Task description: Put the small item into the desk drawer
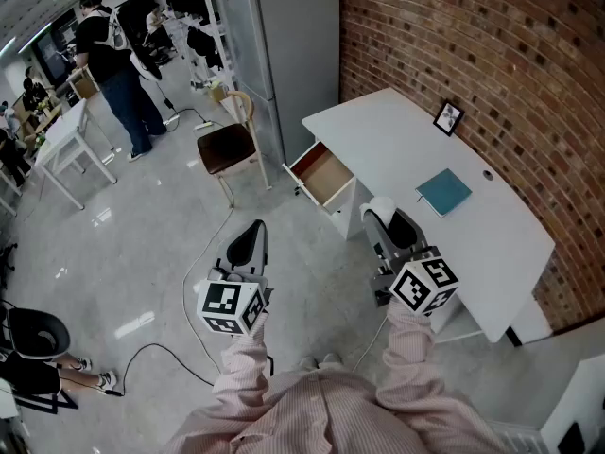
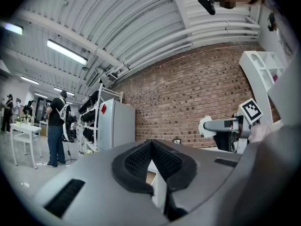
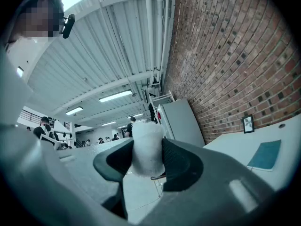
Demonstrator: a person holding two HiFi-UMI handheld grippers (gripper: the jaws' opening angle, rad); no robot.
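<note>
Right tool (image 1: 382, 214) clamps the small white item (image 3: 147, 147) beside the bench (image 1: 397, 140).
Left tool (image 1: 253, 233) is pinched together and empty; the bench's drawer (image 1: 321, 173) stands pulled out.

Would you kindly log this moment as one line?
right gripper: shut on item | left gripper: shut, empty | drawer: open

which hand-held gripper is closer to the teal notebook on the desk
Right. The right hand-held gripper is at the desk edge near the teal notebook; the left hand-held gripper is out over the floor, beyond the open drawer.
</note>
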